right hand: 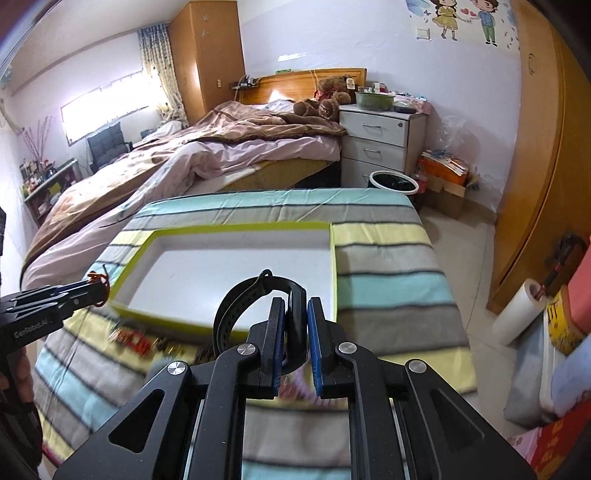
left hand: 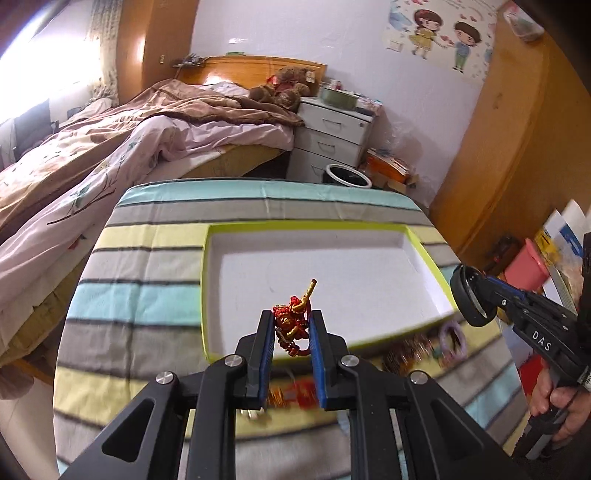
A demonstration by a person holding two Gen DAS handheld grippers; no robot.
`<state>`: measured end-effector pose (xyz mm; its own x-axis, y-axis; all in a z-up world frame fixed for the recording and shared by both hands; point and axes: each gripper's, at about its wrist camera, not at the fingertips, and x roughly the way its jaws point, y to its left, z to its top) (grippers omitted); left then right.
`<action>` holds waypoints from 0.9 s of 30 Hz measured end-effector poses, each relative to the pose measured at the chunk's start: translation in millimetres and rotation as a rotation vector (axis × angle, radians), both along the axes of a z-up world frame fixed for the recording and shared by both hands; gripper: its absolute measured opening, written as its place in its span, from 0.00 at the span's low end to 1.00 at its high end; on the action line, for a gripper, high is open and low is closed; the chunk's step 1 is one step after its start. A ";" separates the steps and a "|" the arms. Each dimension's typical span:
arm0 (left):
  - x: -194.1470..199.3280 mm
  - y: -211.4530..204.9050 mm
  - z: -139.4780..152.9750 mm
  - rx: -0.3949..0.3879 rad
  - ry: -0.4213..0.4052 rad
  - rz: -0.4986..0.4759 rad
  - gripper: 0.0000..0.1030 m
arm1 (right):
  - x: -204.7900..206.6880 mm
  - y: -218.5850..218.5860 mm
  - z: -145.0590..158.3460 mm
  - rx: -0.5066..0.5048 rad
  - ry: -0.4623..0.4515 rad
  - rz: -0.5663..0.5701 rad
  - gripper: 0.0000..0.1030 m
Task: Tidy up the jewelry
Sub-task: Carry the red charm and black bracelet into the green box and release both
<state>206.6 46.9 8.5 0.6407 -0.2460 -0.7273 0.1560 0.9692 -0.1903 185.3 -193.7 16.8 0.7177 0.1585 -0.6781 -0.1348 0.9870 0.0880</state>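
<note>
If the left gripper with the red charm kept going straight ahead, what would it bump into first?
Most likely the white floor of the tray, which lies directly ahead of the left gripper and its red charm. Nothing shows in between, though depth is hard to judge.

Ahead of the claw lies an unmade bed [right hand: 207, 155] with pink and brown covers, its wooden headboard [right hand: 306, 83] against a white wall [right hand: 332, 33]. A white drawer unit [right hand: 380, 140] stands to the right of the bed, a bin [right hand: 393, 183] on the pale tiled floor [right hand: 476, 236] before it. Far right is a wooden wardrobe [right hand: 532, 177]. Far left, a bright window [right hand: 103, 110] with a patterned curtain [right hand: 159, 66] glares. A cartoon sticker [left hand: 439, 37] marks the wall.
</note>
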 end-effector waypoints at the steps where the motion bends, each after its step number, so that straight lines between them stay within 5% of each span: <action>1: 8.1 -0.5 -1.4 -0.002 -0.001 -0.010 0.18 | 9.3 -0.1 -1.7 -0.001 0.009 -0.001 0.12; 14: 88.4 3.7 -53.6 0.006 0.129 0.024 0.18 | 98.7 8.0 -40.6 -0.070 0.110 0.015 0.12; 27: 100.5 3.6 -65.6 0.022 0.143 0.019 0.18 | 120.0 17.2 -62.3 -0.125 0.161 0.038 0.12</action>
<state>307.0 50.4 -57.1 0.5348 -0.2177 -0.8164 0.1104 0.9760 -0.1879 305.3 -176.5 -45.4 0.5937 0.0909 -0.7995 -0.1659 0.9861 -0.0110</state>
